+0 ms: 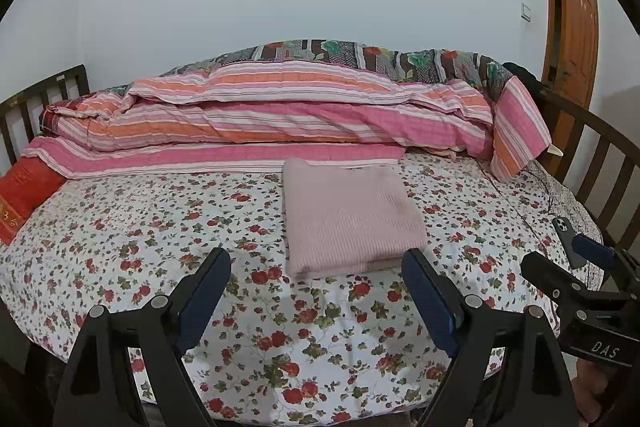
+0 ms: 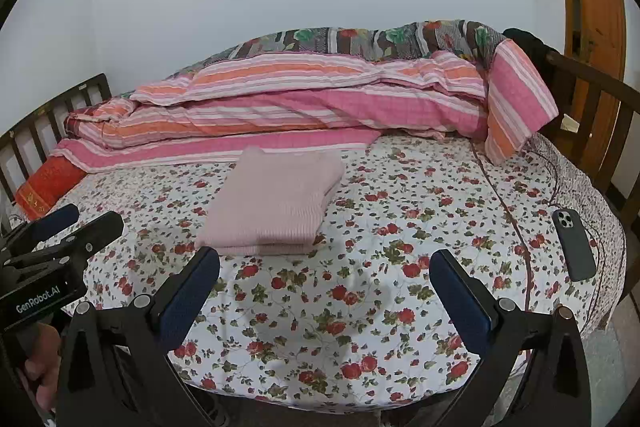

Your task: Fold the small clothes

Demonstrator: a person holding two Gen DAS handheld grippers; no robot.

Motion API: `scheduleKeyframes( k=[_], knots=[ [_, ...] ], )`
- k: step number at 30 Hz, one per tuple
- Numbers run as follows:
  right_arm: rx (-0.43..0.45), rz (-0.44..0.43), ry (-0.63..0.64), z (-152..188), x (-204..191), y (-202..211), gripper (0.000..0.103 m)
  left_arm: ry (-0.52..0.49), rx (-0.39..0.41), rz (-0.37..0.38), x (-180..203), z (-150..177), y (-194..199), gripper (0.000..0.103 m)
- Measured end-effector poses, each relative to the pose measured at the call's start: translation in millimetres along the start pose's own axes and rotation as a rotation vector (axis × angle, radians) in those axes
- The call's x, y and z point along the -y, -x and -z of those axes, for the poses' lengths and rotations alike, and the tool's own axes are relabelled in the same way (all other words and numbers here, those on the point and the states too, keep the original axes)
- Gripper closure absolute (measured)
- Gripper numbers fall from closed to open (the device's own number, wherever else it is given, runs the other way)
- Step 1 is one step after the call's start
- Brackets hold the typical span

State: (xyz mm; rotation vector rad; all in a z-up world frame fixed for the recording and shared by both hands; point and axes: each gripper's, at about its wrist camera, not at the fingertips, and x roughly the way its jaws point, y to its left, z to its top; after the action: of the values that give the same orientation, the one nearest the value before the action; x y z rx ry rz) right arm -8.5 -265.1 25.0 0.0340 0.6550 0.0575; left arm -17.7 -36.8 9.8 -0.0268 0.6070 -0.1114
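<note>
Nearest the lens in the left wrist view, the left gripper (image 1: 316, 281) fills the bottom of the frame, its two blue-padded fingers spread wide apart with nothing between them but the floral bedsheet (image 1: 160, 227). At the lower right of that same frame the right gripper (image 1: 560, 259) pokes in from the side; from here its fingers sit close together and I cannot tell how they stand. The right wrist view settles it: the right gripper (image 2: 325, 277) is also spread wide and holds nothing, low over the sheet at the bottom of the frame, while the left gripper (image 2: 76, 223) shows at the left edge (its body reads GenRobot.AI).

Just beyond the fingertips lies the pink knit garment (image 1: 348, 215), folded into a neat rectangle and resting flat on the sheet, touched by neither tool. In the right wrist view it sits left of centre (image 2: 276, 203), layered edges facing the camera.

A dark phone (image 2: 574, 245) lies face down near the right edge of the bed, well apart from the garment.

Farther back, a pink and orange striped quilt (image 1: 280, 115) is heaped along the wall side, a red pillow (image 1: 24, 195) at its left end. A wooden door (image 1: 576, 39) stands at upper right.
</note>
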Motion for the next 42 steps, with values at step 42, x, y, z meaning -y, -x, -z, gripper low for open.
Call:
scheduleKeyframes(
  k=[42],
  knots=[
    [0.011,-0.006,-0.006,-1.0,-5.2,7.9,0.0,0.007,0.007,-0.015,-1.5,-4.2,4.2,0.016]
  ],
)
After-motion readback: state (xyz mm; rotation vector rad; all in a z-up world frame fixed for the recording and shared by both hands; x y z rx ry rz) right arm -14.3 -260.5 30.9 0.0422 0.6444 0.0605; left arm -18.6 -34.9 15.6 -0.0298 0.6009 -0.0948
